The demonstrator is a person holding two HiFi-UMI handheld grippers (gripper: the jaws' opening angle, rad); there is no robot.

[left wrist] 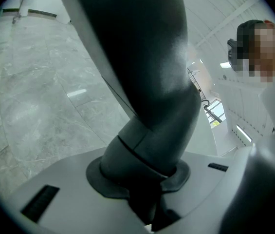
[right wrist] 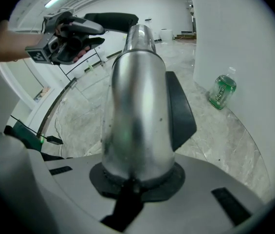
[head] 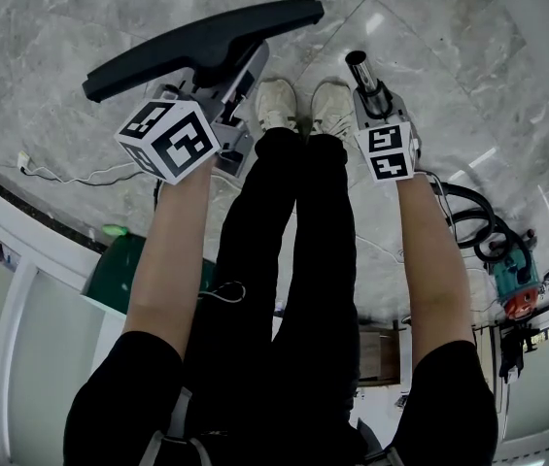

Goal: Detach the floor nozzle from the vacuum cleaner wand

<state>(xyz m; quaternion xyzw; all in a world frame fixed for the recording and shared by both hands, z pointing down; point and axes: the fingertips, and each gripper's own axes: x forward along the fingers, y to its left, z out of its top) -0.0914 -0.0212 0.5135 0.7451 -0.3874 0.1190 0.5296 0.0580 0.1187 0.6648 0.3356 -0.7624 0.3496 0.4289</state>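
- Two parts are apart: the floor nozzle [head: 206,42] hangs left of the person's shoes [head: 276,103], its neck clamped in the left gripper [head: 218,90].
- The wand [head: 360,68], just right of the shoes, is clamped by the right gripper [head: 376,100].

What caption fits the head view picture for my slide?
Left gripper holds the detached floor nozzle; right gripper holds the silver wand, above a marble floor.

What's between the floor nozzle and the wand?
In the head view, the person's white shoes; the floor nozzle and wand are apart.
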